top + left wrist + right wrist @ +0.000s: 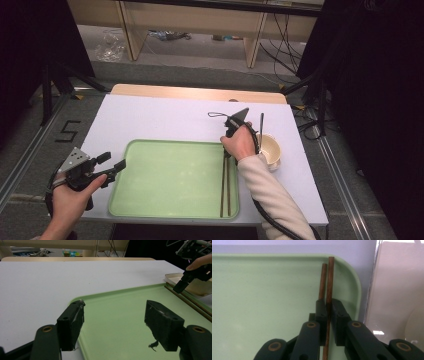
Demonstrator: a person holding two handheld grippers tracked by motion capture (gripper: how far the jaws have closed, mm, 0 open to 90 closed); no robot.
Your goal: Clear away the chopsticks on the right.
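My left claw (114, 166) hangs idle at the left rim of the pale green plastic tray (170, 175), its pads spread wide with nothing between them; in the left gripper view they frame bare tray floor (117, 312). The tray lies on the white-topped bench (160, 117).

Along the tray's right edge lie the two thin dark-brown wooden chopsticks (225, 187), side by side and running toward me. My right claw (328, 322) stands over their far ends, pointing down. In the right gripper view the pads sit nearly closed with one stick (329, 280) in the narrow slot between them. A sliver of gap shows there, so I judge the grip slack or just letting go, not clamping. The second stick (322, 281) lies just left of the left pad, outside the slot.

These sticks look light, stiff and smooth, so I expect them to roll or pivot in a loose pinch. I would take both together, a little in from the thick ends, squeezing squarely.

Just right of the tray stands a cream round ceramic cup (269, 148), with a dark slender utensil (261, 124) beyond it.
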